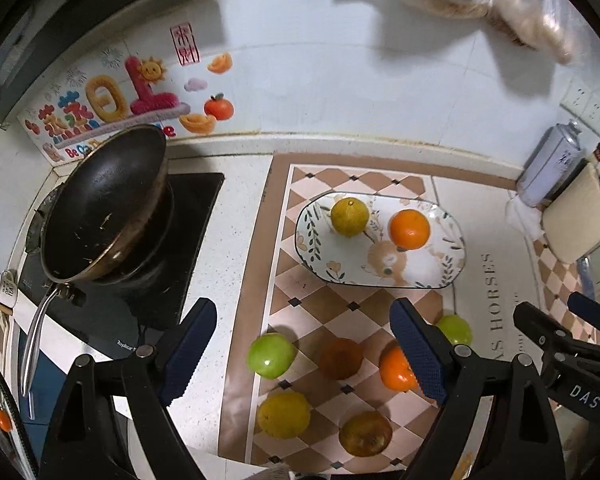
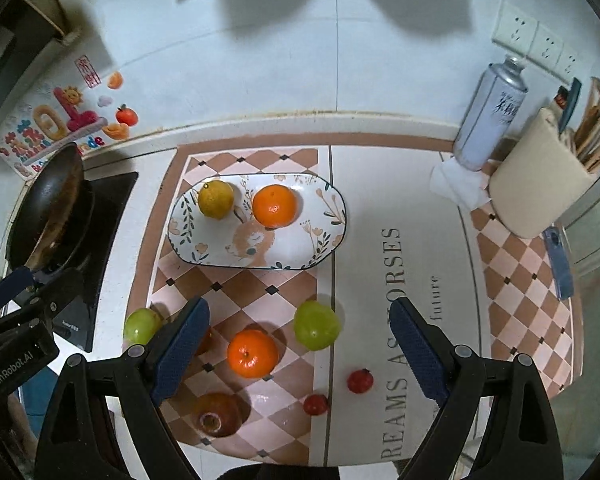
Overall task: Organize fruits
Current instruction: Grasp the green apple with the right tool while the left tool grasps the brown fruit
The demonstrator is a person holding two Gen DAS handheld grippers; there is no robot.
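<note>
Mat [image 2: 364, 208]: "DREAMS AS HORSES"; "future"

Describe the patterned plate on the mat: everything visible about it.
The plate is an elongated oval with rounded corners and a thin dark rim, glossy like glazed ceramic. Its white face carries green leaf sprigs, small flowers and a tan animal figure. It lies flat on the checkered mat, toward the wall. A yellow citrus and an orange sit on its far half, apart from each other; the near half is bare. No gripper touches it.
</note>
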